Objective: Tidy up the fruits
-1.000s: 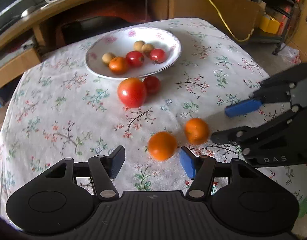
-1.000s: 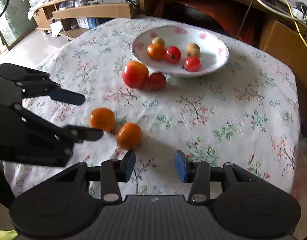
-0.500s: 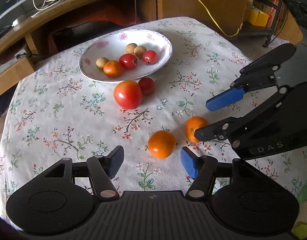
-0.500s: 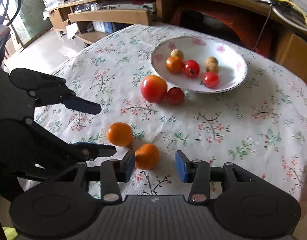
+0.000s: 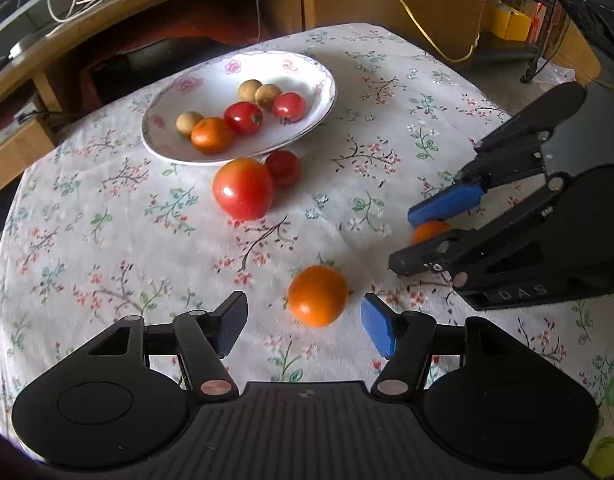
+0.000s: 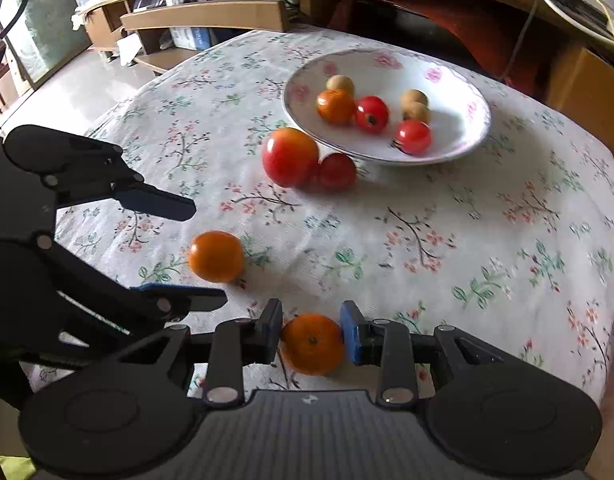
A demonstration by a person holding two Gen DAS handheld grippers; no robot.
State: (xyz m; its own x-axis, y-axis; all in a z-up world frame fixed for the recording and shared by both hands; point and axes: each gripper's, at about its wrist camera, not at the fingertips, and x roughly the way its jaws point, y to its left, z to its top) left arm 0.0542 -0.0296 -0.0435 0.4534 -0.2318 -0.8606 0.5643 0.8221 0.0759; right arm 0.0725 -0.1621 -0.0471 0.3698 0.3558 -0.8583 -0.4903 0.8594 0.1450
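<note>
On the left, the left hand-held gripper [image 5: 303,322] hangs with its fingers spread wide, just short of an orange [image 5: 317,295] that lies free on the flowered surface [image 5: 107,240], untouched. Further in, a big tomato [image 5: 243,188] and a small tomato [image 5: 283,167] sit touching each other against the near rim of the white plate [image 5: 327,80], which already holds several small fruits. On the right, the right hand-held gripper [image 6: 312,334] has a second orange [image 6: 312,344] between its pads [image 6: 350,332], close to or touching its sides; whether it is squeezed firmly yet I cannot tell. To do this grasp well, I would close evenly across the widest part of the fruit, gently enough not to bruise it, lift straight up, then carry it over the two tomatoes to the plate.
</note>
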